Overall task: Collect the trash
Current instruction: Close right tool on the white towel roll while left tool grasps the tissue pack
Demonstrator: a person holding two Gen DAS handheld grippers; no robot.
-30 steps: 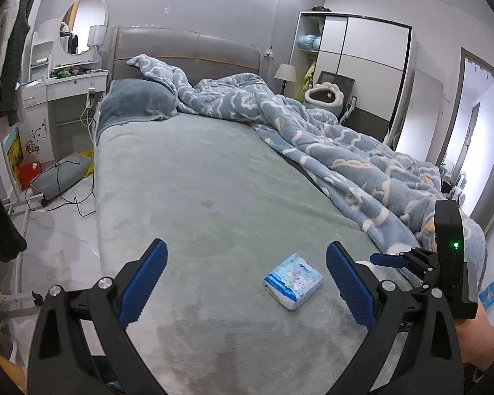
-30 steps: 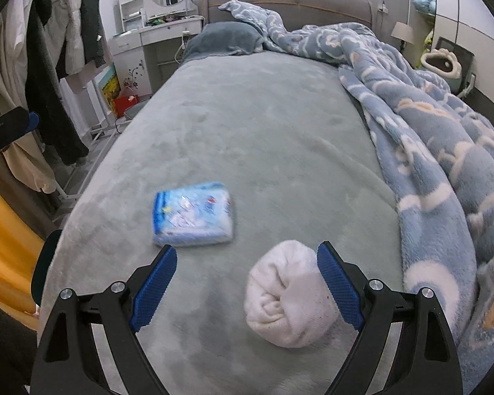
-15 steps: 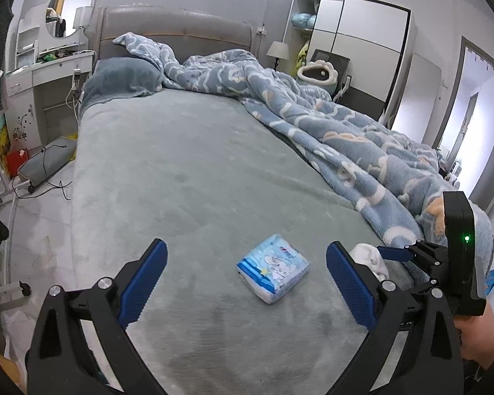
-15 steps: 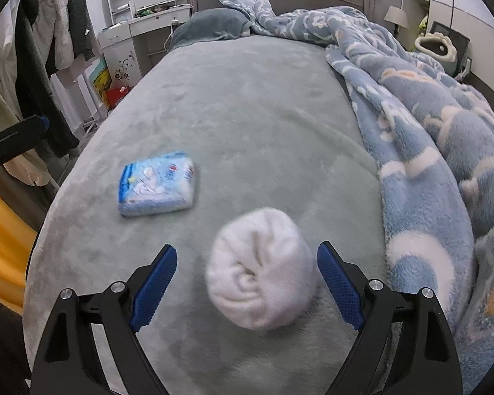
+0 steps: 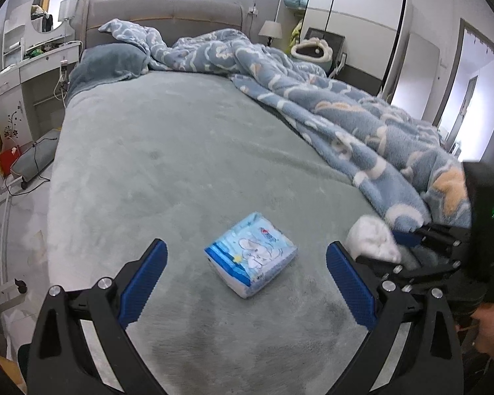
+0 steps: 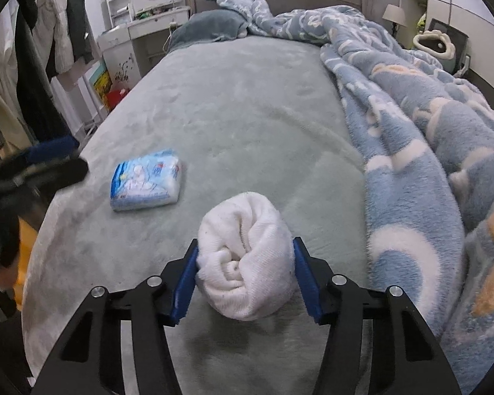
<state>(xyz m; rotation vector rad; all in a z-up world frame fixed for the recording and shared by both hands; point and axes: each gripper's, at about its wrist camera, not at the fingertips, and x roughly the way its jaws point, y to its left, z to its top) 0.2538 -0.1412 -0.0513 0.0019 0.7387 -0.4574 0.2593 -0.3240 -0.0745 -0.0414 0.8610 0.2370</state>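
The right tool [image 6: 245, 271] points steeply down at the bed, its jaws closing with both blue pads touching the sides of a rolled white sock [image 6: 247, 256]. The sock is a soft, ribbed bundle, tucked into itself so a swirl of folds faces the camera, with a few dark specks of lint on it. It rests on the grey-green plush bed cover [image 6: 247, 115], near the foot of the bed and just beside the edge of a rumpled blue fleece blanket [image 6: 428, 138] with white cloud shapes.

The left tool [image 5: 245, 275] is spread wide and holds nothing. It also tilts down toward the bed, hovering above the cover. Between and just beyond its blue pads lies a small sealed tissue pack [image 5: 251, 255], light blue and white with a cartoon print, flat on the cover and turned at an angle. In the right wrist view the same pack lies to the left of the sock, close by but not touching it.

In the left wrist view the right tool appears at the right edge, dark and boxy with a green light, its tips at the white sock. Part of a person's hand [image 5: 492, 326] shows below it.

Farther off, a grey pillow [image 5: 108, 62] sits at the padded headboard [image 5: 161, 10], with a white dressing table [image 5: 33, 65] beside the bed.
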